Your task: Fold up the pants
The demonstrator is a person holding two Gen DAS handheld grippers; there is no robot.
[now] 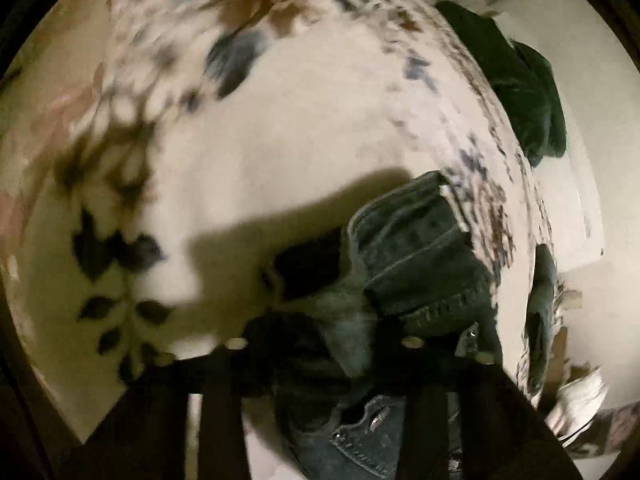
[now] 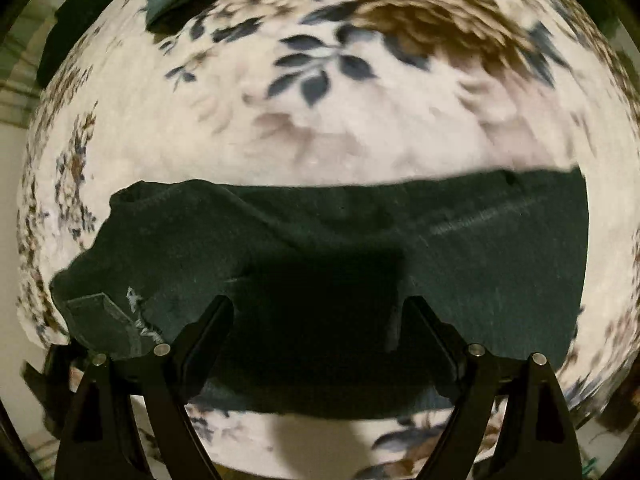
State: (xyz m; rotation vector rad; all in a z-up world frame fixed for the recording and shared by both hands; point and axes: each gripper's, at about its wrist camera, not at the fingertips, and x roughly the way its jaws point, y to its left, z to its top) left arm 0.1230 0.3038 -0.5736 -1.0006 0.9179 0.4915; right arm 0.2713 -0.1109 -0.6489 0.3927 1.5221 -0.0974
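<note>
A floral blanket [image 2: 320, 128] covers what looks like a bed and carries everything. On it the pants [image 2: 360, 240], dark denim jeans, lie spread in a wide band from about nine o'clock to three o'clock in the right wrist view, with a pale patch, seemingly a label or worn spot [image 2: 134, 304], near eight o'clock. In the left wrist view a bunched, thick-seamed part of the jeans [image 1: 416, 264] rises at five o'clock, and another dark garment [image 1: 524, 92] lies well apart at two o'clock.

Denim of this kind is likely heavy and limp but fairly stiff at seams and waistband, and not slippery; a hold on a stitched edge or hem should keep best.

The left claw [image 1: 324, 352] seems to pinch the bunched denim, though blur makes this uncertain. The right claw [image 2: 316, 312] is spread wide over the cloth, holding nothing.
</note>
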